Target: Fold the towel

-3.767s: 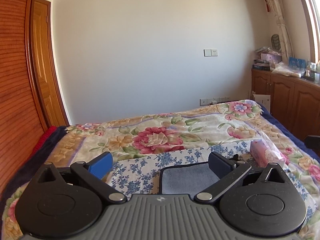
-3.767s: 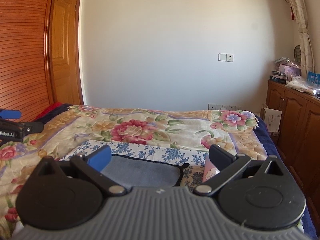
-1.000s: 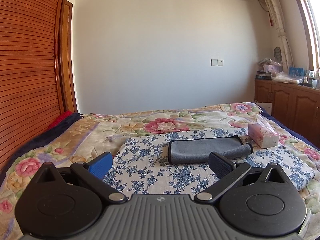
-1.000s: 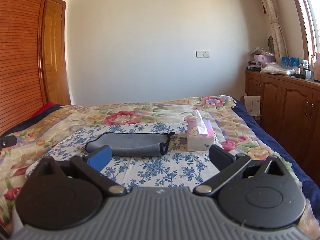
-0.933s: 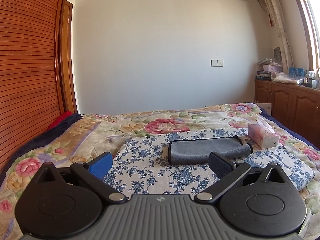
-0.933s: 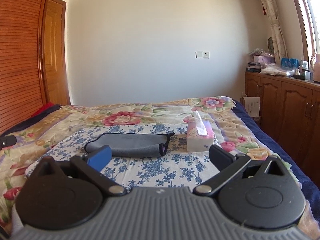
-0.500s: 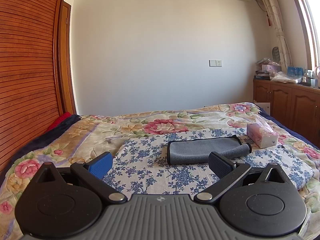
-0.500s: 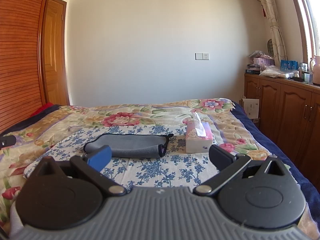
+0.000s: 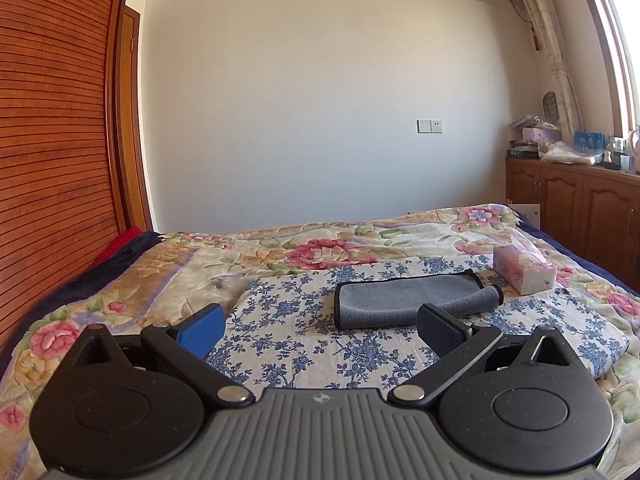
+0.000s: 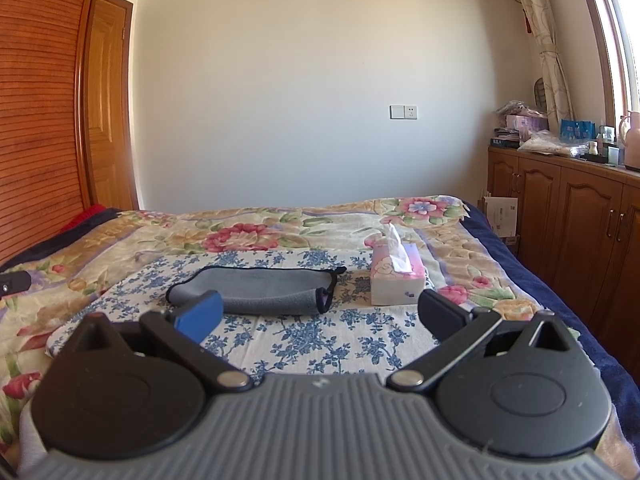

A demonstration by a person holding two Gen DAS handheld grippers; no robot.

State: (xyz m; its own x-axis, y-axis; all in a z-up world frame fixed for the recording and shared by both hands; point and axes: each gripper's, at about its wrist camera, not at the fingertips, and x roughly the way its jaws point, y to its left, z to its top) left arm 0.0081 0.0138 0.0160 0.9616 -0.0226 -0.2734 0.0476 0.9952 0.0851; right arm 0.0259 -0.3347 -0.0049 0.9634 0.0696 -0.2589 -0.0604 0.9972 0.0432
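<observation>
A grey towel point(image 9: 408, 300) with dark edging lies folded into a long narrow shape on a blue-flowered white cloth point(image 9: 304, 340) on the bed. It also shows in the right wrist view point(image 10: 260, 290). My left gripper point(image 9: 320, 330) is open and empty, held back from the towel's near edge. My right gripper point(image 10: 320, 314) is open and empty, also short of the towel. A dark piece of the left gripper point(image 10: 12, 282) shows at the left edge of the right wrist view.
A pink tissue box point(image 9: 524, 270) stands just right of the towel, seen too in the right wrist view point(image 10: 396, 278). A floral quilt point(image 9: 320, 248) covers the bed. Wooden cabinets point(image 10: 580, 224) with clutter line the right wall; a slatted wooden wardrobe point(image 9: 52, 160) is at left.
Both grippers have drawn back and risen from the towel since 3.8 s ago; the towel now lies folded and free. In the last second the views barely shift.
</observation>
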